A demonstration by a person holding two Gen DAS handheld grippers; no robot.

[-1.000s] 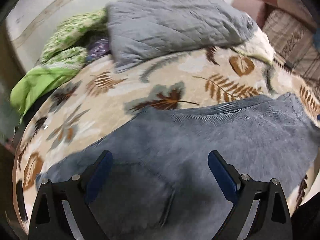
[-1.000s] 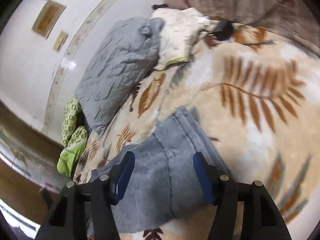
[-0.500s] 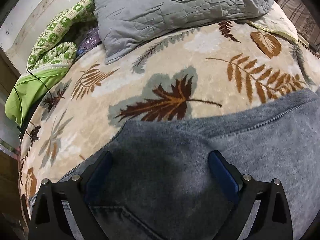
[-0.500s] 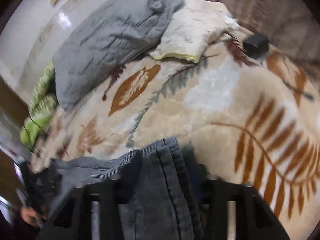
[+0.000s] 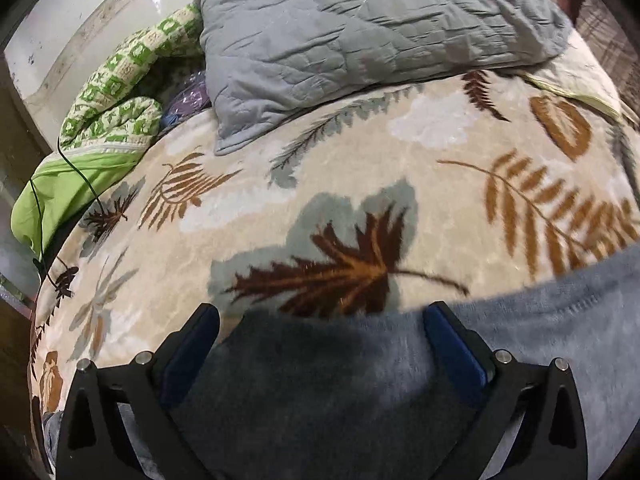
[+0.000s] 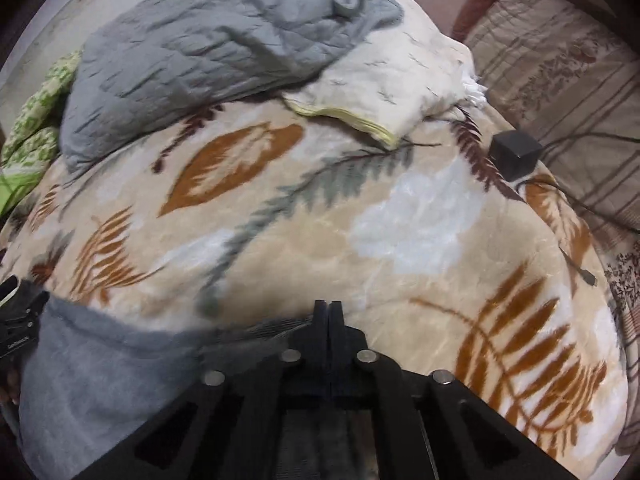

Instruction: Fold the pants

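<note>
While the left hand-held gripper (image 5: 320, 320) gapes, the right hand-held gripper (image 6: 328, 308) pinches soft grey pants (image 6: 100, 368).

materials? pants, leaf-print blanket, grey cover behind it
Pants: blue-grey cotton-like cloth, soft and matte, possibly brushed denim; stitched seam near the edge.
Leaf-print blanket: plush fleece, probably synthetic; short pile with slight sheen.
Grey cover: thin quilted fabric, matte; stitch lines and crinkles.
</note>
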